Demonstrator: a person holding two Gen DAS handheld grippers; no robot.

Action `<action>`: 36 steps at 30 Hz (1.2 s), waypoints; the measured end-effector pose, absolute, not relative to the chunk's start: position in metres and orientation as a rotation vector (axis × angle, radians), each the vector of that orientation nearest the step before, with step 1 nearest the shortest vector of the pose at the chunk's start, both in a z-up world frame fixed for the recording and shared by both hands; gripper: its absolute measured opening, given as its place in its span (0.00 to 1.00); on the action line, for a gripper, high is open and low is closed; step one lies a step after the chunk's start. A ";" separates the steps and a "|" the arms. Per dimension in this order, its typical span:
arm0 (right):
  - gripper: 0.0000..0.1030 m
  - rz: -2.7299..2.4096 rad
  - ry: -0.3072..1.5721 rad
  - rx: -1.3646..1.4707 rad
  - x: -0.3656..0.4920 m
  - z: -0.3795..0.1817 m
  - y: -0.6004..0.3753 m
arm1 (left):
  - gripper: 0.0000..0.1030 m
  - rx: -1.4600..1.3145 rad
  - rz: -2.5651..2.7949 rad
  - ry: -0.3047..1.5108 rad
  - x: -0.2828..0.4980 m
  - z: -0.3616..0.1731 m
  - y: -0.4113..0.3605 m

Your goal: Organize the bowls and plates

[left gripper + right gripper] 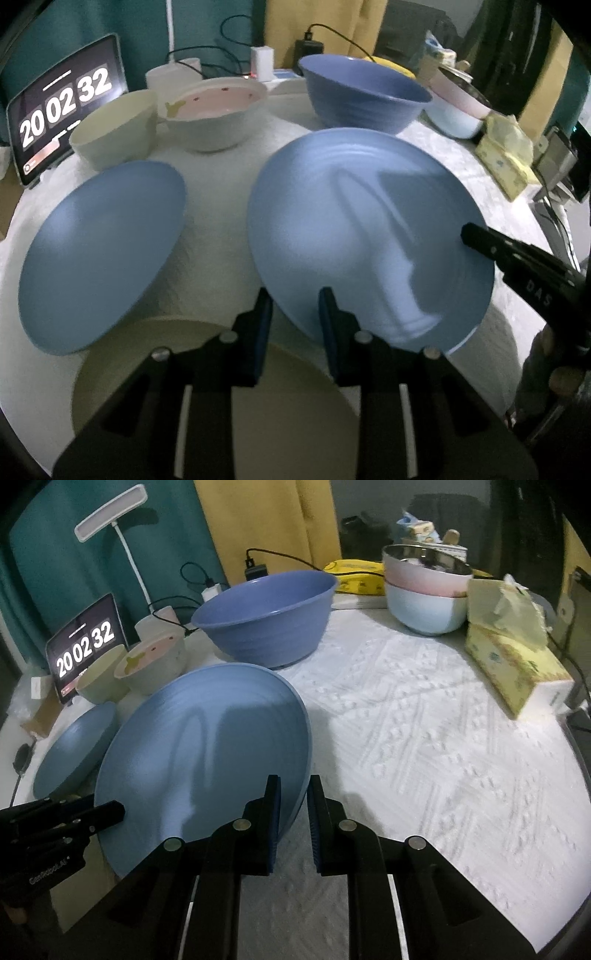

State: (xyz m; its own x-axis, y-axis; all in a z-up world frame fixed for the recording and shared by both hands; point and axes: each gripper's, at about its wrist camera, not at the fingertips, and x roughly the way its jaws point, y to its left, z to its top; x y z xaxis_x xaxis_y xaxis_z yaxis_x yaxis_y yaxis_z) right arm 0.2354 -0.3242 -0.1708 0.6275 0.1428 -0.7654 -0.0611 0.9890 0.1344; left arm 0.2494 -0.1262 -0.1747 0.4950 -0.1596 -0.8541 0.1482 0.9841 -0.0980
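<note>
Both pairs of fingers pinch the rim of the large blue plate (pixel 354 229): the left gripper (pixel 295 325) at its near edge, the right gripper (pixel 293 823) at the opposite edge, holding it tilted, seemingly just clear of the white textured tabletop (pixel 424 738). The plate is smooth, round and faintly ridged. Only the left view shows a cream plate (pixel 288 387) under the fingers; only the right view shows the stacked pastel bowls (pixel 424 598).

The left tool (pixel 295 306) pinches the near rim of a big blue plate (pixel 354 221). The right tool (pixel 476 240) grips its rim at 3 o'clock. A second blue plate (pixel 99 254) lies at 9 o'clock on the tabletop (pixel 221 229). A blue bowl (pixel 362 99) sits at 12 o'clock.
</note>
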 end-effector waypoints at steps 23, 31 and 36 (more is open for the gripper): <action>0.16 0.053 0.932 0.162 0.222 -0.184 -0.353 | 0.27 0.065 -0.239 1.074 0.244 -0.189 -0.158; 0.19 0.008 0.896 0.157 0.217 -0.173 -0.353 | 0.29 0.057 -0.232 1.051 0.237 -0.181 -0.155; 0.20 -0.006 0.869 0.153 0.211 -0.164 -0.354 | 0.31 0.030 -0.222 1.022 0.231 -0.172 -0.147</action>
State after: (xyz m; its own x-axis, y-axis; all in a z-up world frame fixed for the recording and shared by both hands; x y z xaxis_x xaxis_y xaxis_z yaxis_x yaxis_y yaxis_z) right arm 0.2114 -0.3542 -0.1640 0.6461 0.0569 -0.7611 0.0678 0.9890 0.1314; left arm 0.2313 -0.1467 -0.1719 0.5011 -0.1698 -0.8486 0.1977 0.9771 -0.0787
